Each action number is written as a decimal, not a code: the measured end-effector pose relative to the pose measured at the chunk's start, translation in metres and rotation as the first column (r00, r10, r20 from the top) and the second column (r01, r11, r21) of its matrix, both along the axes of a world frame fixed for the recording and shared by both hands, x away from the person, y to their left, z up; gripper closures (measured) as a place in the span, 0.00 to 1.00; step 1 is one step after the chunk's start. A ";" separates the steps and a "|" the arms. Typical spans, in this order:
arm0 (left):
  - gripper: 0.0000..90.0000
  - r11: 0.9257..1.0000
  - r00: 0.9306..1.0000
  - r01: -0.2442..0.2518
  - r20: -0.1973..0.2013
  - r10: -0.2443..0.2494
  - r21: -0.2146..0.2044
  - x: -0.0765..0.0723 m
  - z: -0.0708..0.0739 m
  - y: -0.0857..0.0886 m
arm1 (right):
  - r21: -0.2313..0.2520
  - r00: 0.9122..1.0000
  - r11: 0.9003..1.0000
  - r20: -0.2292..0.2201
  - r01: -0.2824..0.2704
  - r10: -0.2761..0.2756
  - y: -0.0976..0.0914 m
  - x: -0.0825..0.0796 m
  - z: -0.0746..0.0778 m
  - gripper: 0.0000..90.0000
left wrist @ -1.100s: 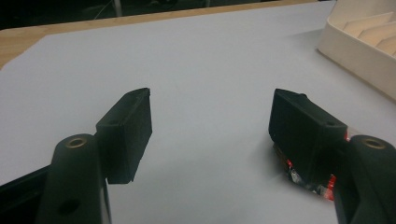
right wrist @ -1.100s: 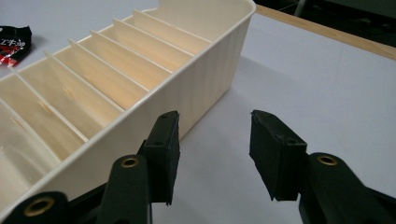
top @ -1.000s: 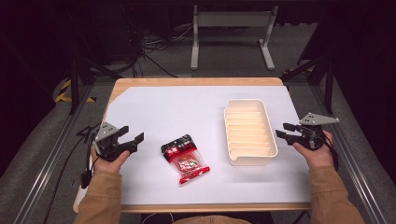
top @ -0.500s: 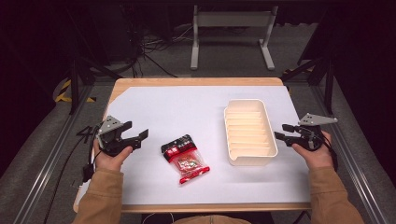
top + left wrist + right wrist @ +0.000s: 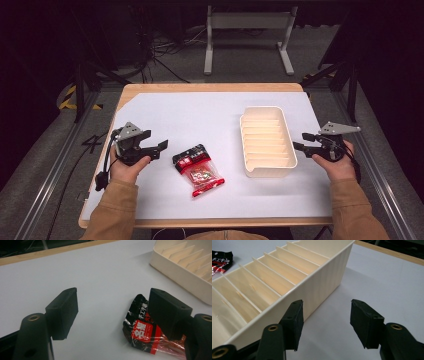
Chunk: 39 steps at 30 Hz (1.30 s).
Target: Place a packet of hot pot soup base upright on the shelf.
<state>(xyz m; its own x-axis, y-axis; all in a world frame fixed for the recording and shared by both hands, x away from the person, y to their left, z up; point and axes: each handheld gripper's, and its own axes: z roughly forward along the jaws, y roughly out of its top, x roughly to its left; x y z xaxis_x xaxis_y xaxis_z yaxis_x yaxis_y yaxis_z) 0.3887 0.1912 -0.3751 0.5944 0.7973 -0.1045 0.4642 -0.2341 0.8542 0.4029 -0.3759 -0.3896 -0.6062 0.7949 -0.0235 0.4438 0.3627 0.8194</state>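
A red and black snack packet [image 5: 197, 167] lies flat on the white sheet, left of centre. My left gripper [image 5: 161, 147] hovers just left of it, open; its jaws have just been opening and nothing is between them. In the left gripper view the packet [image 5: 142, 332] lies low on the right, partly behind the right jaw of my left gripper [image 5: 113, 296]. A cream tray [image 5: 267, 172] with several divider slots stands to the right. My right gripper [image 5: 299, 141] is beside the tray's right wall [image 5: 324, 277]. That right gripper [image 5: 328, 306] is open, its jaws just opening over bare sheet.
The white sheet [image 5: 200, 120] covers a wooden table whose edge [image 5: 210, 87] shows at the back. Metal rails run along both sides, and cables lie on the floor behind. The tray's corner [image 5: 185, 270] is at the upper right of the left gripper view.
My left gripper has shifted a little right, toward the packet. The right gripper's jaws have spread wider while that hand stayed in place.
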 end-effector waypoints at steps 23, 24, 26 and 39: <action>0.32 0.996 0.983 0.060 -0.176 -0.048 0.062 0.018 -0.029 -0.026 | -0.024 1.000 1.000 -0.002 -0.010 0.010 0.005 -0.001 -0.003 0.43; 0.32 0.996 0.982 0.059 -0.181 -0.045 0.072 0.019 -0.032 -0.027 | -0.026 1.000 1.000 -0.002 -0.010 0.010 0.005 -0.001 -0.003 0.43; 0.32 0.996 0.979 0.058 -0.199 -0.042 0.071 0.020 -0.036 -0.028 | -0.025 1.000 1.000 -0.002 -0.012 0.012 0.005 -0.001 -0.003 0.43; 0.29 0.988 0.971 0.082 -0.233 -0.049 0.130 0.023 -0.052 -0.037 | -0.034 0.999 0.999 0.014 -0.028 0.028 0.008 -0.002 -0.004 0.44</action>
